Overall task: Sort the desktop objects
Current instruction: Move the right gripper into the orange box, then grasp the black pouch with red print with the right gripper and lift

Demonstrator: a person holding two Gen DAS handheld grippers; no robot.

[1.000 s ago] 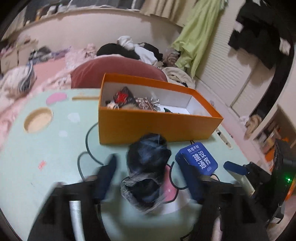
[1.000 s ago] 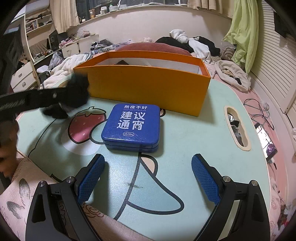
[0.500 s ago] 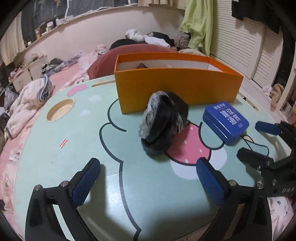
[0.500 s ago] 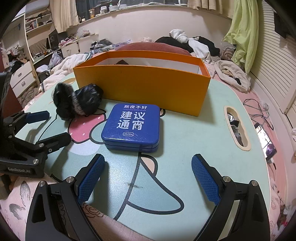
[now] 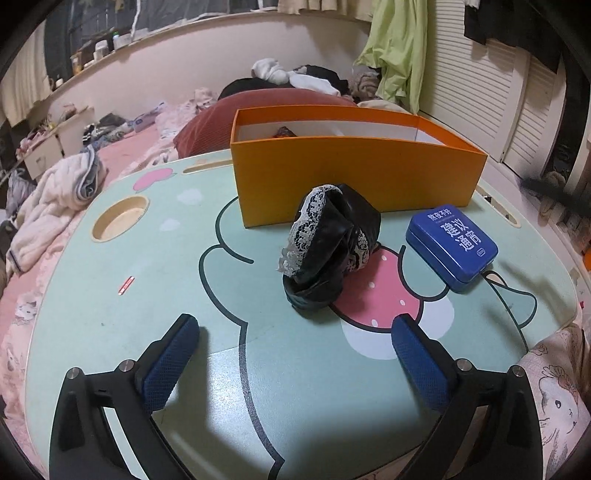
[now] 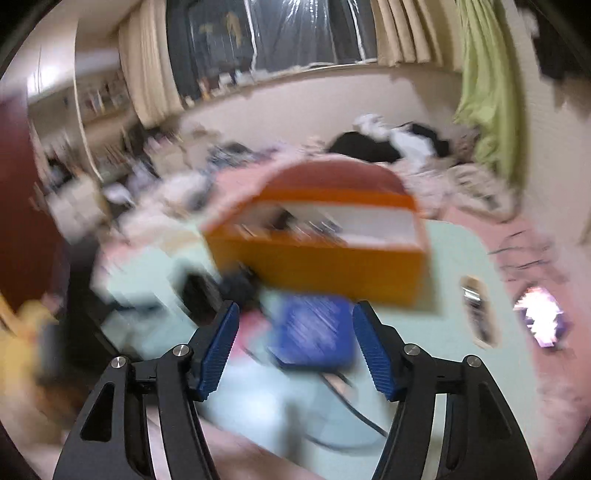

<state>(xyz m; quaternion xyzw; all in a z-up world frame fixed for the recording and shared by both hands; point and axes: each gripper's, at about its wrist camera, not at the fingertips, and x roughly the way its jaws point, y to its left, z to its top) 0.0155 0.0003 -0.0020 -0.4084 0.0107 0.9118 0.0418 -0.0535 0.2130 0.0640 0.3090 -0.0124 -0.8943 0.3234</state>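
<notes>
**Background clutter, non-task**

Mint-green table [image 5: 110, 295] with cartoon print, round cup recess [image 5: 120, 223] at far left corner, slot cutout [image 6: 476, 312] on right edge. Behind table: dark red cushion [image 5: 273, 105], pile of black and white clothes [image 5: 295, 75], cream blanket heap [image 5: 59, 188] off left edge. Lime-green garment [image 5: 397, 48] hanging by white slatted doors [image 5: 476, 88]. Cluttered ledge [image 5: 96, 48] along back wall. Beige curtains [image 6: 147, 62] flanking dark window [image 6: 273, 33]; right view heavily blurred, bright patch [image 6: 537, 321] possibly a screen.

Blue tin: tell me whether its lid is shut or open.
Shut. The blue tin lies flat on the table, lid seated evenly all round.
</notes>
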